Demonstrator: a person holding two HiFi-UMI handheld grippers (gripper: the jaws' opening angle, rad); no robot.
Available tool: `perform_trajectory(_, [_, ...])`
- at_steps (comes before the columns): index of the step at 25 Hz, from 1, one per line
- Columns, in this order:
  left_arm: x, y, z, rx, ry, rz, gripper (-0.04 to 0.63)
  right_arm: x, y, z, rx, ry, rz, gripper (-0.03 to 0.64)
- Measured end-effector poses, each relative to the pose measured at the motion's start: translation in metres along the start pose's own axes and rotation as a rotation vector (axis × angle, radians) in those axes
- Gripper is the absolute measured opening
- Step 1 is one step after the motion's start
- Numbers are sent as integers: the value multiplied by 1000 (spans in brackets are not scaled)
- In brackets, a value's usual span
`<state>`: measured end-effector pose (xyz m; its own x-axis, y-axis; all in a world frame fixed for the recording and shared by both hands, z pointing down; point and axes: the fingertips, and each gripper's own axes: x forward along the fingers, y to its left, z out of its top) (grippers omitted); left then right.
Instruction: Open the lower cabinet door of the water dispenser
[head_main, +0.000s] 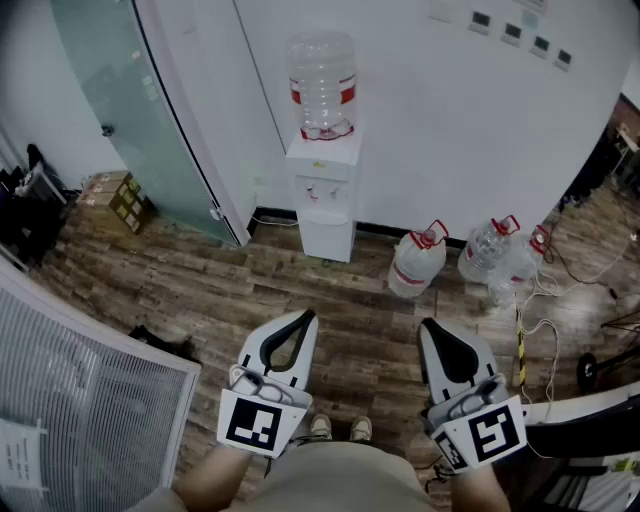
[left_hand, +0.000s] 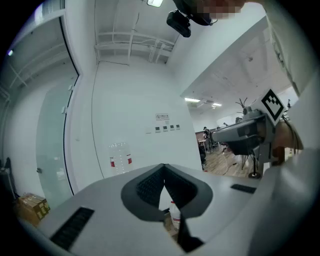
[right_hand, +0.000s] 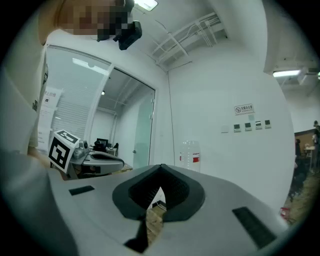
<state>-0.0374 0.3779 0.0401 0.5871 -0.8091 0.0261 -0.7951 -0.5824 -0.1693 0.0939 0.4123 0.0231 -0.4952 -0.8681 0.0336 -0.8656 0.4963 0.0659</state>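
The white water dispenser (head_main: 322, 190) stands against the far wall with a clear bottle (head_main: 322, 85) on top. Its lower cabinet door (head_main: 328, 238) is closed. Both grippers are held level over the wooden floor, well short of the dispenser. My left gripper (head_main: 307, 318) is shut, its jaws meeting at the tip with nothing between them. My right gripper (head_main: 428, 325) is shut and empty too. In the left gripper view the gripper (left_hand: 164, 170) faces the wall, with the bottle (left_hand: 120, 155) showing above it. The right gripper (right_hand: 161, 167) also sees the bottle (right_hand: 190, 156).
Three spare water jugs (head_main: 416, 262) (head_main: 487, 248) (head_main: 525, 258) stand on the floor right of the dispenser. Cables (head_main: 545, 300) trail at the right. A glass door (head_main: 130, 110) and a cardboard box (head_main: 120, 197) are at the left; a white slatted panel (head_main: 80, 400) is near left.
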Motion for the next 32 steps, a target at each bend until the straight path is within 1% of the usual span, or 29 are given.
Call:
perform_trajectory(3, [-5, 0, -3, 20, 9, 0, 6, 0, 2, 0, 32, -18, 6, 5])
perform_trajectory(11, [-8, -5, -4, 10, 14, 13, 6, -9, -3, -7, 33, -4, -3, 5])
perform_trajectory(18, [-7, -18, -7, 17, 32, 32, 6, -20, -8, -16, 32, 19, 17, 6])
perform_trajectory(28, [3, -54, -4, 30, 40, 60, 6, -45, -34, -27, 36, 17, 55, 6])
perform_trajectory(32, [7, -58, -10, 49, 53, 80, 6, -50, -46, -35, 45, 12, 55, 6])
